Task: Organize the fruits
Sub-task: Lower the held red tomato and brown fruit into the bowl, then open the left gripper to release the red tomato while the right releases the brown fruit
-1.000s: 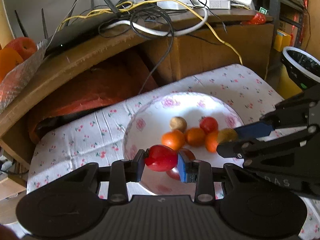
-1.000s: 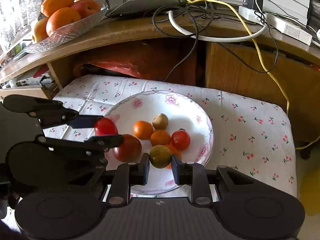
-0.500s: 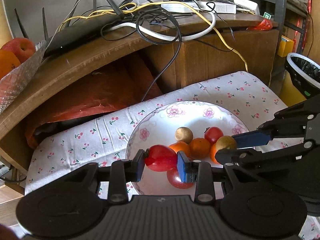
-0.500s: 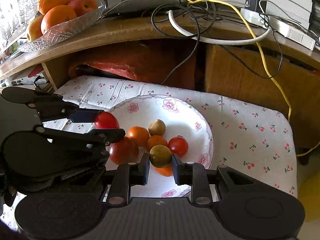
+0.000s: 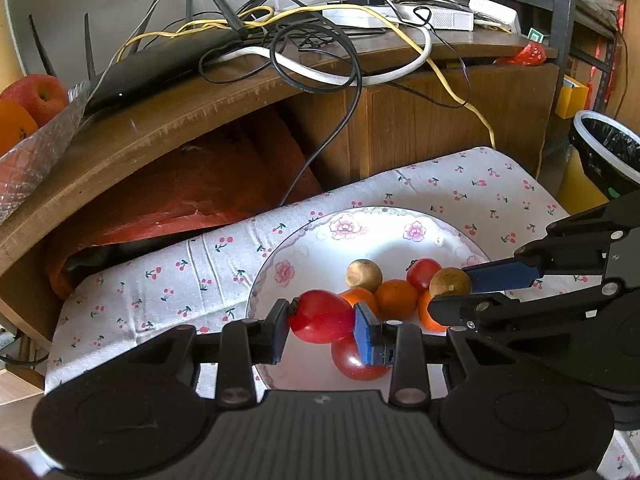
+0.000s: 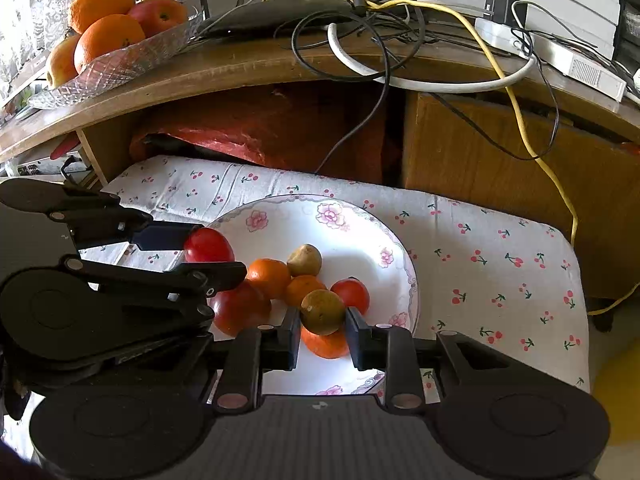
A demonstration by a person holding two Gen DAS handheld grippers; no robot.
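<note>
Glass dish (image 6: pixel 120 68) of oranges and an apple, on the wooden shelf (image 6: pixel 248 68) at its left end. Left gripper (image 5: pixel 322 326): closed on a red tomato (image 5: pixel 322 316), held above the left rim of the floral plate (image 6: pixel 352 216). Plate: on the cherry-print cloth (image 6: pixel 500 248), holding a large tomato (image 6: pixel 238 308), three oranges, a small tomato (image 6: pixel 352 294) and a brownish fruit (image 6: pixel 305 260). Right gripper (image 6: pixel 323 330): clamped on a greenish-brown fruit (image 6: pixel 322 311), above the plate's near edge.
</note>
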